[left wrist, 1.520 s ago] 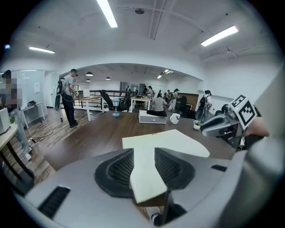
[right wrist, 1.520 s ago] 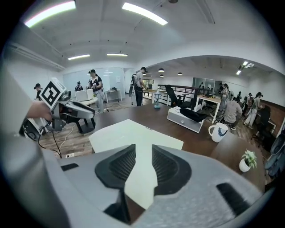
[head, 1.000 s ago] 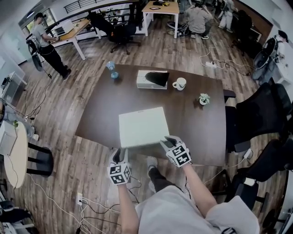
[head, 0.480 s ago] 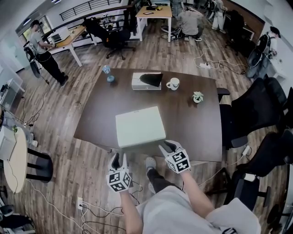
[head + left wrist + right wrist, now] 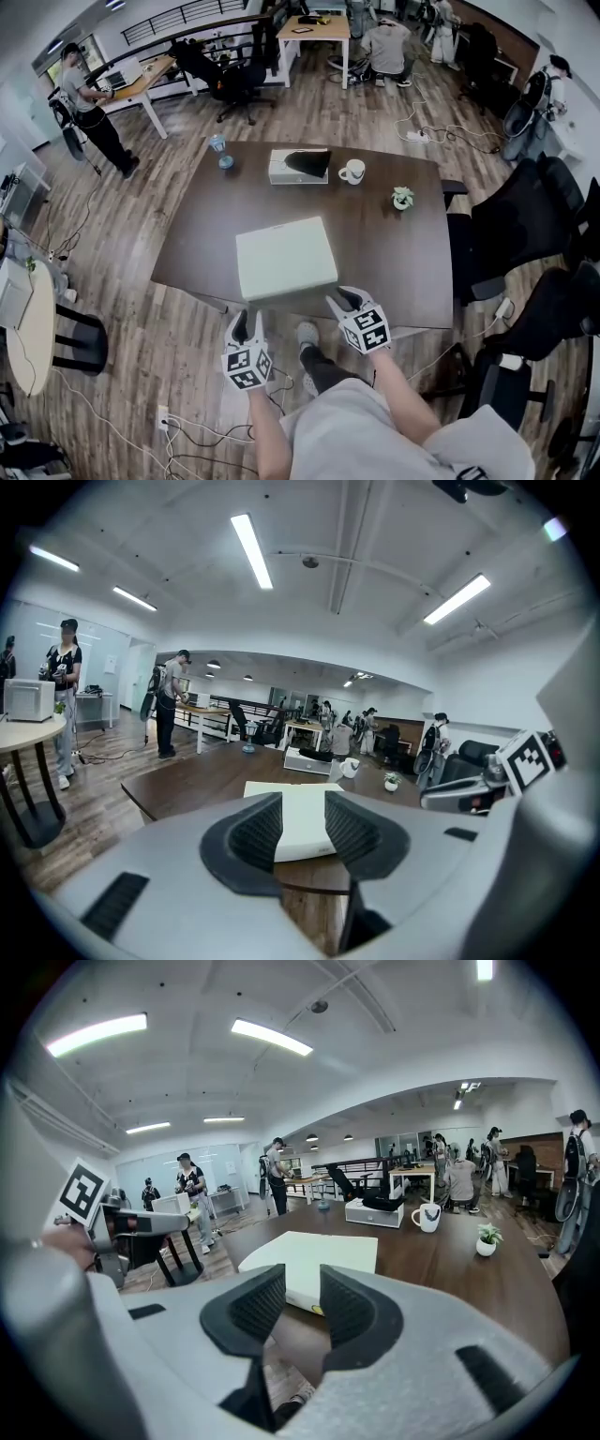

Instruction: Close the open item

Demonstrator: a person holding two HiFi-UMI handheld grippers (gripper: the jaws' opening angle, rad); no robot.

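Note:
A flat white box (image 5: 286, 257) lies shut near the front edge of the dark brown table (image 5: 394, 262). My left gripper (image 5: 242, 323) hovers just off the table's front edge, below the box's left corner. Its jaws are open with nothing between them. My right gripper (image 5: 343, 299) hangs at the front edge by the box's right corner, also open and empty. In the left gripper view the box (image 5: 281, 789) shows beyond my left gripper (image 5: 302, 829). The right gripper view has the box (image 5: 314, 1255) ahead of my right gripper (image 5: 302, 1309).
At the table's far side stand a white box with a black top (image 5: 298, 166), a white mug (image 5: 352, 172), a small potted plant (image 5: 402, 198) and a blue glass item (image 5: 221, 150). Black office chairs (image 5: 525, 234) stand to the right. Cables lie on the floor.
Both grippers have drawn back a little from the white box's front edge toward me. The right one no longer reaches the box's corner. The box has not moved.

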